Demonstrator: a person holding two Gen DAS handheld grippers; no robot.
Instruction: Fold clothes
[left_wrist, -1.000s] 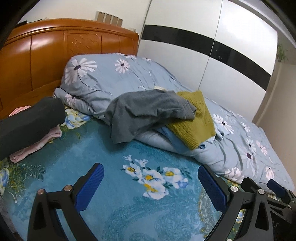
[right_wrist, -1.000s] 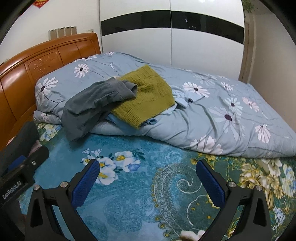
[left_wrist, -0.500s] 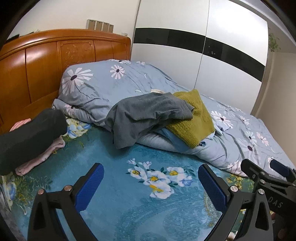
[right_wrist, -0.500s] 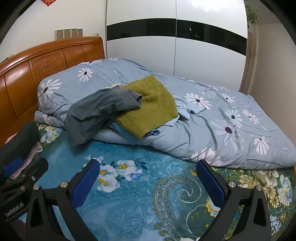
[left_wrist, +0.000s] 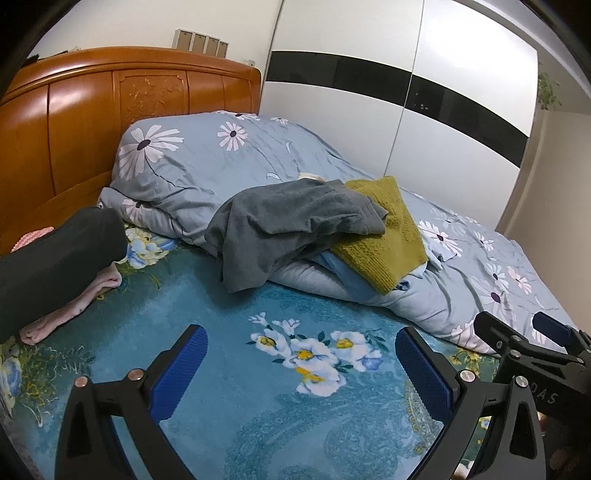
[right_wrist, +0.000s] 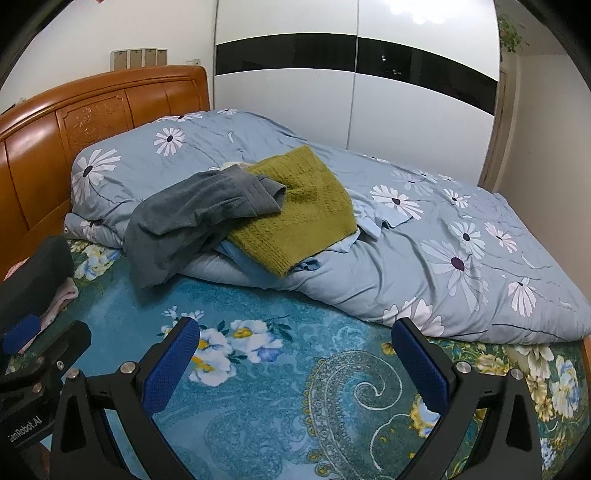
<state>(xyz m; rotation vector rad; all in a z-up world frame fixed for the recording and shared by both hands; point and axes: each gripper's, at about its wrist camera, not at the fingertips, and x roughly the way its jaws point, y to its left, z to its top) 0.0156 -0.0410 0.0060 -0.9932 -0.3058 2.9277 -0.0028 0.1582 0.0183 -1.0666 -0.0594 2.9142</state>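
A crumpled grey garment (left_wrist: 291, 225) (right_wrist: 195, 218) lies on the bunched quilt, overlapping an olive-green knit sweater (left_wrist: 391, 236) (right_wrist: 299, 218). A light blue garment (left_wrist: 343, 277) (right_wrist: 373, 225) lies under the sweater. My left gripper (left_wrist: 301, 365) is open and empty above the teal floral sheet, short of the pile. My right gripper (right_wrist: 295, 354) is open and empty too, to its right. A folded pink garment (left_wrist: 74, 302) lies at the left under a dark rolled item (left_wrist: 55, 254).
The blue daisy-print quilt (right_wrist: 443, 240) covers the far half of the bed. The teal floral sheet (left_wrist: 258, 369) fills the near half. A wooden headboard (left_wrist: 92, 122) stands at the left, a white wardrobe (right_wrist: 351, 103) behind, a wall (right_wrist: 546, 129) at the right.
Both grippers have drawn back and tilted up a little, so the clothes pile sits lower and farther in view. Both stay open and empty.
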